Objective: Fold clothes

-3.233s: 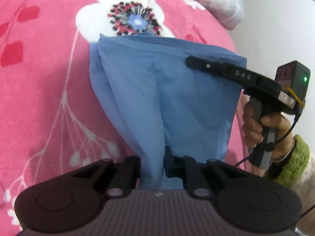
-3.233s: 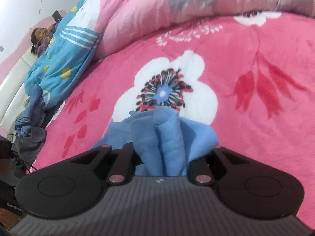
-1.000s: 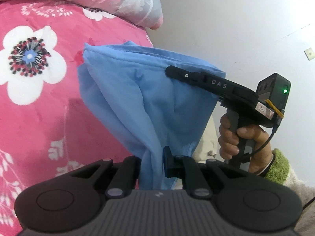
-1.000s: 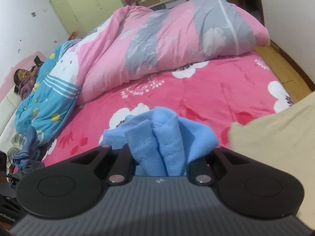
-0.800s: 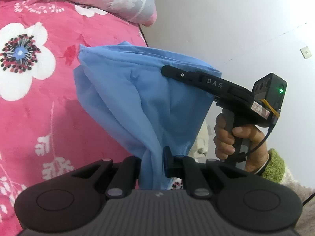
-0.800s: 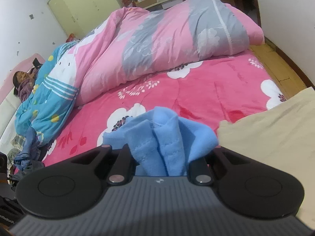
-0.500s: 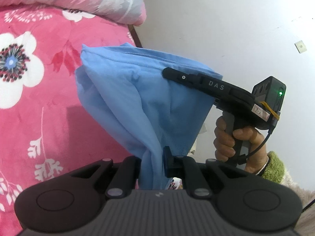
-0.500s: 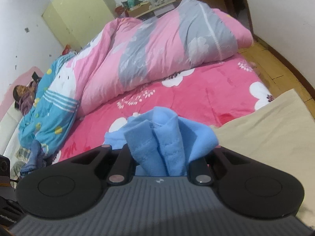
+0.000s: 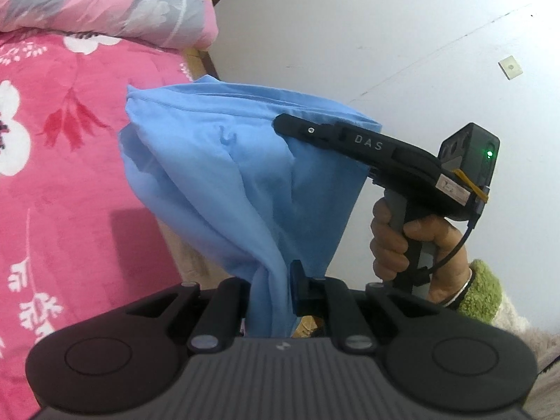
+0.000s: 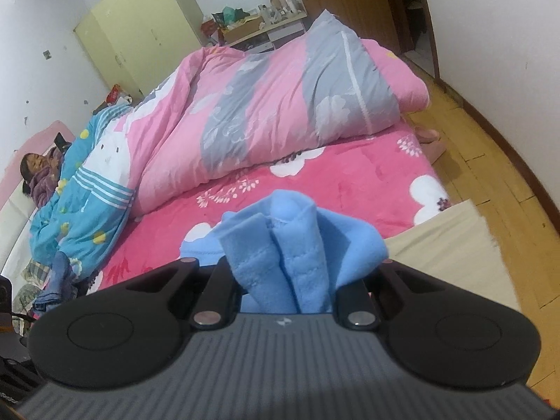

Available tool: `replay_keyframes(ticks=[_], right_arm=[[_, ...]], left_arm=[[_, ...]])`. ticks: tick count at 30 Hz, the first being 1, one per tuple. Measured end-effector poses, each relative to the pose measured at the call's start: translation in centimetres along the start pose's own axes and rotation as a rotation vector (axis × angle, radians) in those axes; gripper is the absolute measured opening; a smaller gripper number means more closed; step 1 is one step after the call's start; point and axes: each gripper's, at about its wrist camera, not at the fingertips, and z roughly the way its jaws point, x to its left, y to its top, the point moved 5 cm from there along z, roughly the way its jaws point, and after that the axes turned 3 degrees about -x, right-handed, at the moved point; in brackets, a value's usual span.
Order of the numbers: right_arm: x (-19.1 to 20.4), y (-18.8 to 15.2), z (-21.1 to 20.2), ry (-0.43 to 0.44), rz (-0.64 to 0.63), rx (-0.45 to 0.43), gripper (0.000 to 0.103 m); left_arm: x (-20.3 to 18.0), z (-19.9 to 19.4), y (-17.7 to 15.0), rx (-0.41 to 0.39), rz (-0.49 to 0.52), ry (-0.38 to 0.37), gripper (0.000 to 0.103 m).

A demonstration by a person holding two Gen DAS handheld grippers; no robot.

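Both tongs clamp the blue shirt (image 9: 245, 182), left tongs (image 9: 271, 301) on a lower bunch, right tongs (image 10: 287, 280) on the hem, shirt hanging between them off the bed (image 9: 70, 175); mid-fold carry, next lay it flat.

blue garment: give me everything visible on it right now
The blue garment is plain, soft knit-looking cloth with stitched hems. It is held up off the pink bed cover, bunched and draped in loose folds, not yet folded flat. The left gripper is shut on a gathered lower part; the right gripper clamps its upper hem edge, and in the right wrist view several hemmed layers stick up between the fingers. Nothing else touches it.
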Motion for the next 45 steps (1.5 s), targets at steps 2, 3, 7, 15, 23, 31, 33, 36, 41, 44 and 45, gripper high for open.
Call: replay_keyframes(ticks=[2, 3, 7, 15, 23, 31, 33, 36, 41, 44, 45], right_arm=[[-0.9, 0.5, -0.2, -0.001, -0.01, 0.007, 0.012], [-1.3, 0.7, -0.3, -0.002, -0.015, 0.011, 0.012], [-3.1, 1.7, -0.6, -0.004, -0.035, 0.025, 0.012], [-7.0, 3.9, -0.9, 0.002, -0.086, 0.059, 0.012], [-10.1, 4.6, 2.5, 0.045, -0.113, 0.119, 0.012], [-13.9, 1.3, 7.6, 0.057, -0.046, 0.236, 0.03], [-15.0, 0.3, 8.9, 0.057, -0.023, 0.266, 0.037], [-16.3, 0.7, 7.1, 0.061, 0.025, 0.189, 0.061], [-19.4, 0.9, 3.2, 0.017, 0.13, 0.115, 0.067], [-20.9, -0.3, 0.2, -0.02, 0.168, 0.105, 0.07], [-21.1, -1.3, -0.6, -0.03, 0.182, 0.113, 0.07]], left_arm=[[-0.5, 0.9, 0.4, -0.003, -0.002, -0.003, 0.009], [-0.8, 1.4, 0.6, -0.005, -0.003, -0.004, 0.009], [-1.7, 3.7, 1.1, -0.015, -0.021, -0.012, 0.009], [-3.2, 8.9, 2.2, -0.044, -0.068, -0.034, 0.009], [-3.2, 12.9, 2.2, -0.055, -0.119, 0.009, 0.014], [3.0, 17.7, 0.1, 0.046, -0.199, 0.202, 0.043], [4.3, 18.2, -0.4, 0.066, -0.215, 0.231, 0.048], [4.5, 18.3, -0.3, 0.06, -0.207, 0.23, 0.054], [4.3, 18.7, -0.7, 0.064, -0.198, 0.227, 0.062], [4.1, 18.5, -0.7, 0.064, -0.205, 0.209, 0.064], [4.2, 18.3, -0.7, 0.064, -0.21, 0.202, 0.064]])
